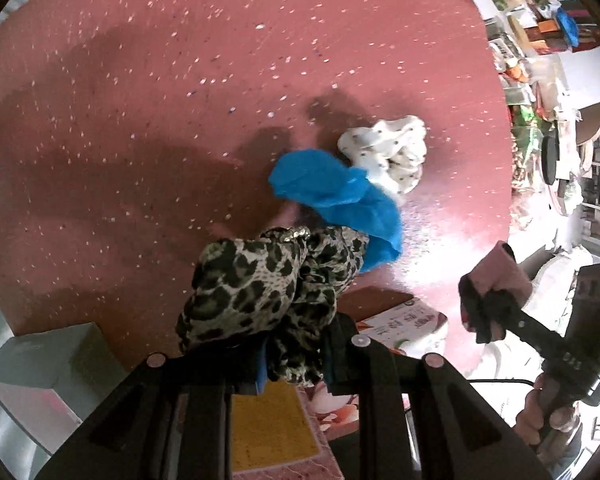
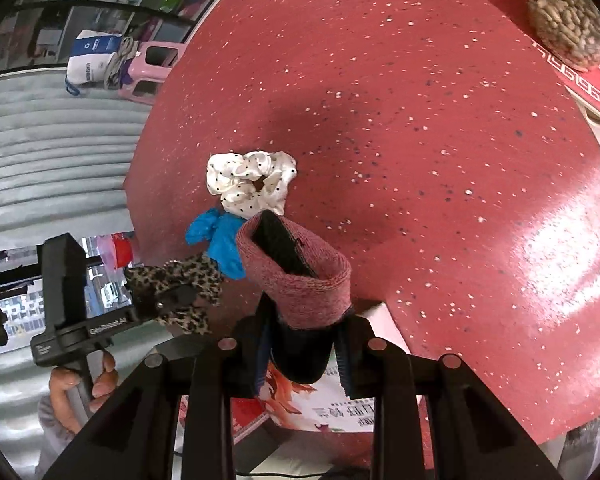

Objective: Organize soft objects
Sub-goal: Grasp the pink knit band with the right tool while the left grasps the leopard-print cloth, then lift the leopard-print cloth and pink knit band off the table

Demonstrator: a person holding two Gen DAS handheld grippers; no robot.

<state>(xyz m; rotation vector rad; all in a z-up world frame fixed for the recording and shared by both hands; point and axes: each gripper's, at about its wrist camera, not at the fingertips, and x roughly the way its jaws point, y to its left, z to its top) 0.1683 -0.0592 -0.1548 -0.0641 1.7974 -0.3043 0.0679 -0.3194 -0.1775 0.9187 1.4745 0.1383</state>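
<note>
Red speckled table (image 1: 140, 80) carries a dotted scrunchie (image 1: 384, 152) touching a blue cloth (image 1: 340, 200), ahead of both claws; left gripper (image 1: 296, 360) clamps a leopard scrunchie (image 1: 260, 288), right gripper (image 2: 304, 352) a pink wristband (image 2: 300, 280).

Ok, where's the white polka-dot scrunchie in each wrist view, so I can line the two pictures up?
Left wrist: the white scrunchie lies right of centre on the red table, touching the blue glove's far end.
Right wrist: the scrunchie lies left of centre, just beyond the glove.
Shared landmark: the blue glove beside it.
</note>
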